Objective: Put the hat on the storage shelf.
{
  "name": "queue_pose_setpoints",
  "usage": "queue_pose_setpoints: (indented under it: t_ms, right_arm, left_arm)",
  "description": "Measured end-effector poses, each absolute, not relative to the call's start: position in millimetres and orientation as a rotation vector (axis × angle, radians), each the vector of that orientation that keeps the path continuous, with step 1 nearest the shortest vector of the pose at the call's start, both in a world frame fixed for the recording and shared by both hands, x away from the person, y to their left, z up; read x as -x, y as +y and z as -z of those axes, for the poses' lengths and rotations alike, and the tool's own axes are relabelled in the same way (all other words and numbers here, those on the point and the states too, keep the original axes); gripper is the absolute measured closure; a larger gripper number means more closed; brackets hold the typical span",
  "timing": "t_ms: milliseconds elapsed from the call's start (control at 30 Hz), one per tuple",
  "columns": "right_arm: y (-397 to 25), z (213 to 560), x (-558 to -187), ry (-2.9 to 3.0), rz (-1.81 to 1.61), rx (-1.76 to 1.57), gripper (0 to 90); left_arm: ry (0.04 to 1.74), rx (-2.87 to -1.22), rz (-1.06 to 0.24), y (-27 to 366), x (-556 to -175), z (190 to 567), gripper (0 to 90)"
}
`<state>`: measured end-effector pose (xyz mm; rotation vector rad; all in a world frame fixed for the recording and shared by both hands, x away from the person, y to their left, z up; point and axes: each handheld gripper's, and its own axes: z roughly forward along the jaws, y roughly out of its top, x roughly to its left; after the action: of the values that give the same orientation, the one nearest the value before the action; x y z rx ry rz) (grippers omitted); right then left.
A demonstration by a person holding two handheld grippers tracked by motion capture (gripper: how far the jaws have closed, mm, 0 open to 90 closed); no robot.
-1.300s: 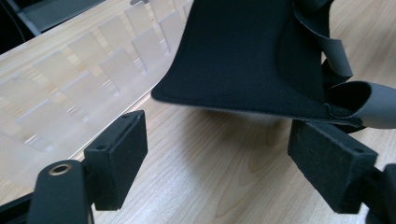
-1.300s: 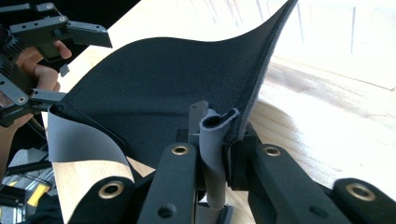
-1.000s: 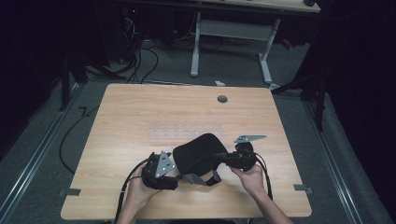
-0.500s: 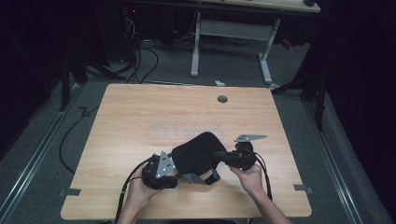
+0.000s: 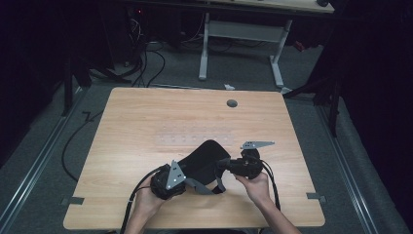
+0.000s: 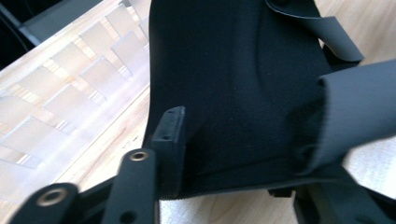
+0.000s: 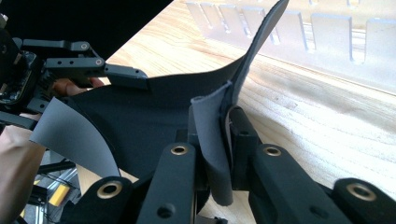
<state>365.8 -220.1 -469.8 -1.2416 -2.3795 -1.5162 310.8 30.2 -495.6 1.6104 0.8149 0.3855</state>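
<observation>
From the high view, a black fabric piece (image 5: 204, 158) is held up just above the near middle of the wooden tabletop (image 5: 146, 122), stretched between the left tongs (image 5: 168, 181) and the right tongs (image 5: 234, 165). It looks matte black and flexible, with a rounded upper edge, and a grey strap (image 5: 202, 186) hangs from its near edge. A person's left hand (image 5: 146, 200) and right hand (image 5: 255, 185) grip the two tools.

In the left gripper view, the fabric piece (image 6: 233, 84) rises as a broad, smooth black sheet, its lower edge clamped between the left tongs (image 6: 224, 182). A grey strap (image 6: 359, 107) curls off its right side.

In the right gripper view, the right tongs (image 7: 219, 140) are closed on a folded edge of the fabric piece (image 7: 140, 121), whose grey underside shows at the fold and in a curled flap (image 7: 74, 135). The left tongs (image 7: 126, 72) pinch the far edge. Pale rectangular markings (image 7: 327, 28) lie on the tabletop beyond.
</observation>
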Motion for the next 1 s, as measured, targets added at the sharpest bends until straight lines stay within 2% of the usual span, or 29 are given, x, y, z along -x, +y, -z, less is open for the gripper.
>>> queue_pose_setpoints:
  t_ms: [33, 200, 400, 533, 567, 600, 1000]
  right_arm:
    - [-220, 470, -366, -2.38, 1.516, 1.242, 82.8]
    - [-221, 470, -367, -2.337, 1.543, 1.227, 79.9]
    - [-225, 466, -365, -2.339, 1.596, 1.227, 71.3]
    - [-227, 465, -364, -2.332, 1.62, 1.223, 65.3]
    - [-229, 464, -364, -2.325, 1.642, 1.232, 57.5]
    - [-231, 463, -364, -2.319, 1.644, 1.235, 55.9]
    - [-258, 487, -359, -2.53, 1.528, 1.434, 44.0]
  left_arm:
    - [0.815, -1.601, -0.373, 31, -310, 495, 58.9]
    - [0.793, -1.591, -0.318, 35, -307, 490, 72.0]
    - [0.76, -1.568, -0.202, 39, -299, 480, 84.9]
    - [0.755, -1.574, -0.191, 37, -297, 478, 86.2]
    - [0.762, -1.578, -0.196, 37, -296, 476, 86.3]
    - [0.772, -1.569, -0.193, 38, -297, 475, 86.2]
    - [0.844, -1.466, -0.174, 53, -300, 464, 86.2]
